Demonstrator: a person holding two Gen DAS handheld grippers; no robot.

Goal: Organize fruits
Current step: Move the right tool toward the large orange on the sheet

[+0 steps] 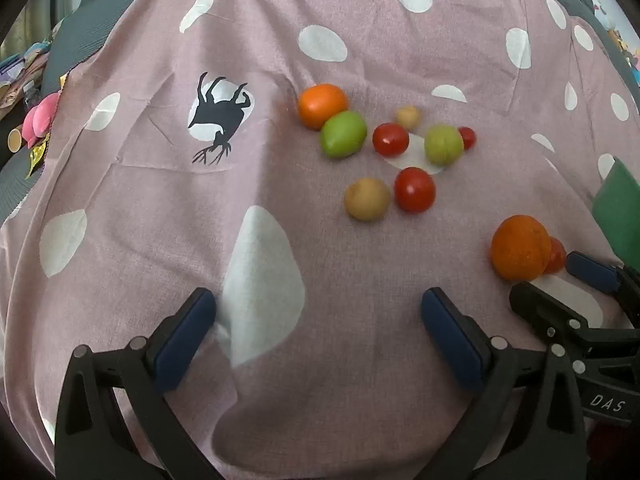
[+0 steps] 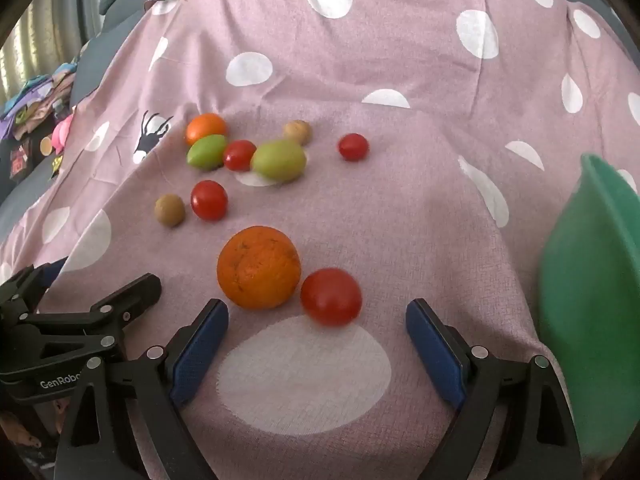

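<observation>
Fruits lie scattered on a pink spotted cloth [image 1: 140, 220]. A large orange [image 2: 259, 267] and a red tomato [image 2: 331, 297] sit just ahead of my right gripper [image 2: 316, 314], which is open and holds nothing. Farther off lie a smaller orange [image 1: 322, 105], two green fruits [image 1: 343, 134] [image 1: 443, 145], red tomatoes [image 1: 414, 189] [image 1: 390, 139] and two tan fruits [image 1: 367, 199]. My left gripper [image 1: 318, 306] stands open over bare cloth, with the cluster ahead and to its right. In the left wrist view the right gripper [image 1: 560, 284] shows beside the large orange [image 1: 520, 247].
A green bowl [image 2: 592, 280] stands at the right edge [image 1: 620, 208]. Grey cushions [image 1: 72, 44] border the cloth at the far left, with pink toys and clutter [image 1: 38, 120] beyond. The left gripper's body [image 2: 60, 320] shows at lower left in the right wrist view.
</observation>
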